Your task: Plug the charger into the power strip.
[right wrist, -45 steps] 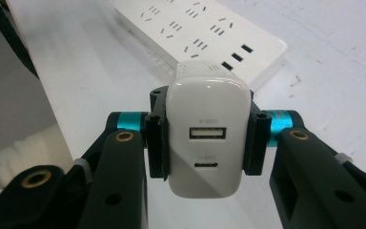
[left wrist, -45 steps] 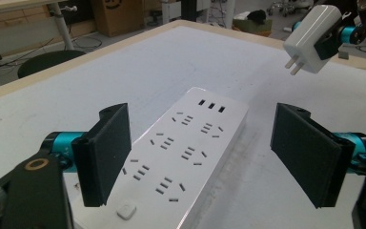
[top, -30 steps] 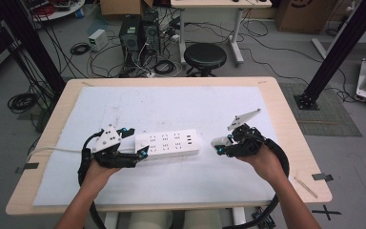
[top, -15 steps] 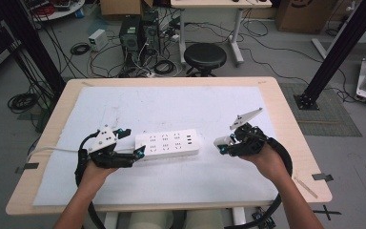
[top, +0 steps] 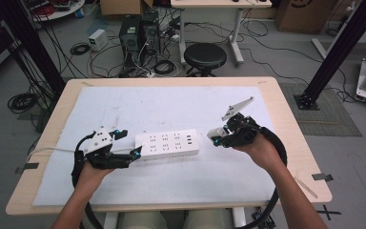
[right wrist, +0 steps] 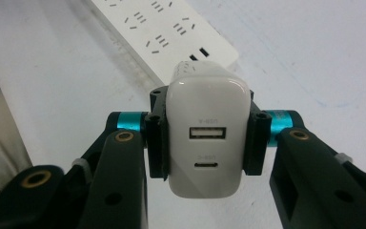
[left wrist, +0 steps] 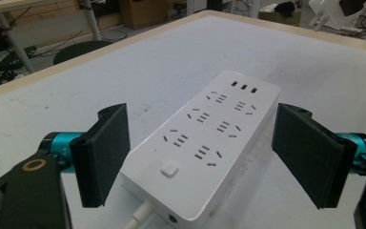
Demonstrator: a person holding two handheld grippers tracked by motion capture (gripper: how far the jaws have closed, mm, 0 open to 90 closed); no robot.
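Two hand-held grippers bracket the power strip (top: 167,144) at mid-frame on the worktop (top: 286,119). Since a second ago the left hand-held gripper (left wrist: 200,152) has kept its jaws spread around the strip's cord end, not touching. The right hand-held gripper (right wrist: 204,138), clamped on a white USB charger (right wrist: 206,138), has edged toward the strip's far end, probably to plug in.

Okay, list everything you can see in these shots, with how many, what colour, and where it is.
Power strip: one, white, flat on the table's middle, cord end between the left gripper's jaws.
Charger: one, white, clamped in the right gripper, two ports facing the camera.
Table: one, wooden edge under a white sheet.
Stool: one, black, on the floor beyond the table.
Computer towers: two, black, on the floor amid cables.
Left gripper: one, black, open around the strip.
Right gripper: one, black, right of the strip.
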